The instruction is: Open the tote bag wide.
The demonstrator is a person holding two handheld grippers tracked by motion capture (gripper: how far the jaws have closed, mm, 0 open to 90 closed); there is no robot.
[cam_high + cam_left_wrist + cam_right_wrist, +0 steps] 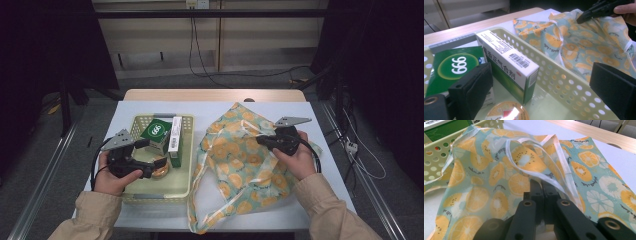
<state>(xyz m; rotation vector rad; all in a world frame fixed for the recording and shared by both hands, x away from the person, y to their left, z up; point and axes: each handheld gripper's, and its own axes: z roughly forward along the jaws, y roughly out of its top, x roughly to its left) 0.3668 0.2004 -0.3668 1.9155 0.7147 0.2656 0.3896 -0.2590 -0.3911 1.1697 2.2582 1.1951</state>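
In the high view the left gripper [150,159] hangs over the pale yellow basket [186,181] at about nine o'clock on the white table [320,165], its jaws spread and nothing clamped between them, pointing toward three o'clock above a round orange-lidded tin [161,169]. A green box [155,132] and a long white-topped box [175,135] lie in the basket's far half, toward twelve o'clock. The fruit-print bag [235,175] lies flat just beside the basket, at three o'clock from it, and the right gripper [261,141] rests on the bag's upper part with its jaws clenched on the cloth near a handle. In the left gripper view the two black jaws stand wide apart, one at eight o'clock and one at four o'clock; between them sit the white-topped box [509,60], the green box [454,66] at nine o'clock, the tin [507,113] at six o'clock and the perforated basket wall [564,85], with the bag [579,45] at two o'clock and the right gripper [582,18] at one o'clock. In the right gripper view the jaws are pressed together at six o'clock, pinching the bag [499,182] by its white-edged handle [534,171]; the basket [434,162] shows at ten o'clock.
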